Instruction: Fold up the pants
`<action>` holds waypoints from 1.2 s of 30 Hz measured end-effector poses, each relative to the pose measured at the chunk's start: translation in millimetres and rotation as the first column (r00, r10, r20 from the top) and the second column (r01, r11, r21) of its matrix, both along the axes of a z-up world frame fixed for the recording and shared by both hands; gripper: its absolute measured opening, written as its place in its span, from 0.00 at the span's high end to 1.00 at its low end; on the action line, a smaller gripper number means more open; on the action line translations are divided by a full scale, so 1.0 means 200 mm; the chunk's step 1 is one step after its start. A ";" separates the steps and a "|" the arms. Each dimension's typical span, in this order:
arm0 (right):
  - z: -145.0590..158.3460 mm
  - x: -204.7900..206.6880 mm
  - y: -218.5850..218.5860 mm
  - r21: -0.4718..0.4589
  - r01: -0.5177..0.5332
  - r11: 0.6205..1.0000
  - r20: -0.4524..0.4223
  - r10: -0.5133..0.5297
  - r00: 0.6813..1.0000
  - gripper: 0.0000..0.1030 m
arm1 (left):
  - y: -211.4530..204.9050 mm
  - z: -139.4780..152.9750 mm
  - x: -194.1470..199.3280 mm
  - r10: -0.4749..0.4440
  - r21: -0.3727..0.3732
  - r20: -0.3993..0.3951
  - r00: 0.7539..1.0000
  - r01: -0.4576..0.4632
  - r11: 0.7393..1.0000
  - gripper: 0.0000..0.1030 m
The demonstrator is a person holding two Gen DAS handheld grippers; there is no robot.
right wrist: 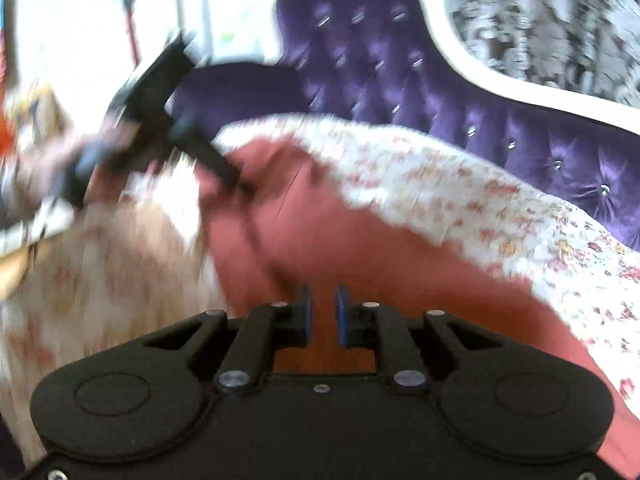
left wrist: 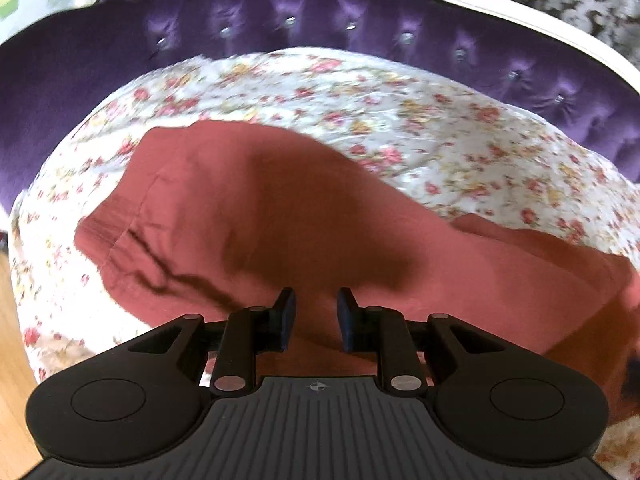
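Note:
Rust-red pants (left wrist: 248,216) lie on a floral sheet (left wrist: 400,112), with a cuffed leg end at the left and creases near my left gripper (left wrist: 316,304). That gripper hovers over the near part of the pants with its jaws apart and nothing between them. In the blurred right wrist view the pants (right wrist: 360,256) run from centre to lower right. My right gripper (right wrist: 323,300) is over them, jaws narrowly apart with red cloth showing in the gap. The left gripper (right wrist: 224,172) shows there at upper left, touching the pants' far end.
A purple tufted sofa back (left wrist: 360,12) with a white frame (left wrist: 520,12) curves behind the sheet. Grey patterned wall (right wrist: 540,12) lies beyond. Wooden floor (left wrist: 12,320) shows at the left edge. The sheet hangs over the seat front (right wrist: 100,280).

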State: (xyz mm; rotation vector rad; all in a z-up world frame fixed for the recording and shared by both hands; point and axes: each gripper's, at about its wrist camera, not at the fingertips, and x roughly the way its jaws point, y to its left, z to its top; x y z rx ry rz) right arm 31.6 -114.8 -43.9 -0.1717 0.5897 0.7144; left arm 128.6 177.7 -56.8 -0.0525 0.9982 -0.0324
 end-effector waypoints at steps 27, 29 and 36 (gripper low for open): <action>-0.10 0.73 0.40 -0.033 0.026 0.999 -0.095 -0.029 0.995 0.92 | 0.01 -0.14 -0.05 -0.043 -0.045 0.003 0.999 0.043 0.998 0.78; -0.08 0.78 0.35 -0.017 0.176 0.984 -0.012 -0.176 0.984 0.94 | 0.01 -0.14 -0.06 -0.039 -0.045 0.015 0.999 0.040 0.998 0.78; -0.23 0.85 0.35 -0.022 0.241 0.970 -0.101 -0.242 0.965 0.94 | 0.00 -0.14 -0.10 -0.059 0.003 0.003 0.998 0.059 0.998 0.77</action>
